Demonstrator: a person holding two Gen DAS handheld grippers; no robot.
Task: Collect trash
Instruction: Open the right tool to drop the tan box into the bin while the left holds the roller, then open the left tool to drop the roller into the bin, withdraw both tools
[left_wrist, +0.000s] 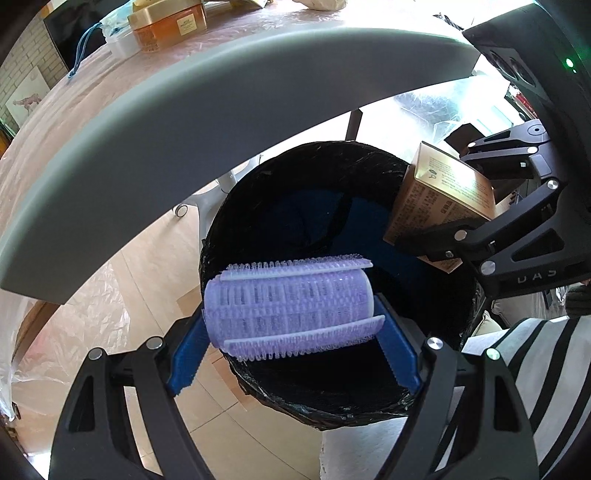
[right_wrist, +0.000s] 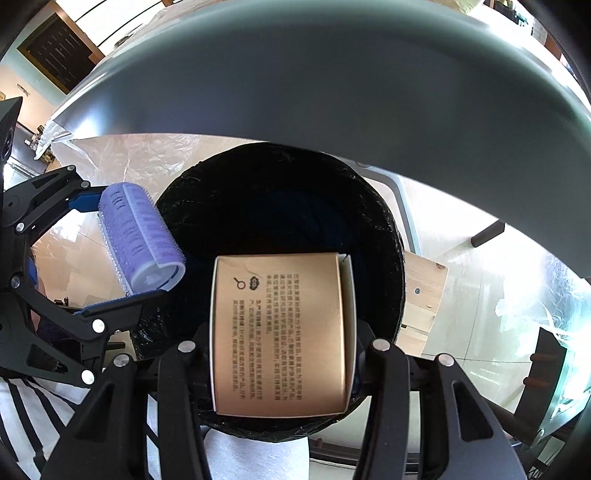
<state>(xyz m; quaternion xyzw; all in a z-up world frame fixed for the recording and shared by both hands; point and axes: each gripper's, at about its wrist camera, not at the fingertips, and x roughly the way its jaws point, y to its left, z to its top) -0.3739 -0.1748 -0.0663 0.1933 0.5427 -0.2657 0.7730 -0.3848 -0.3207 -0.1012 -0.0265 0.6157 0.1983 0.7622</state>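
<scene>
Spanning the left gripper (left_wrist: 291, 332), jaws clamped, a purple hair roller (left_wrist: 291, 308); right gripper (right_wrist: 282, 354) jaws clamp a gold box (right_wrist: 280, 332)

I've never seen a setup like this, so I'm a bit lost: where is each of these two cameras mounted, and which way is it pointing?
Left wrist view: sits on the left claw, looks down along it at the hair roller it holds over the bin; the right claw and a striped sleeve show.
Right wrist view: sits on the right claw, looks down at its gold box over the bin; the left claw shows.
Shared: the bin, roller, box and the grey table edge.
</scene>
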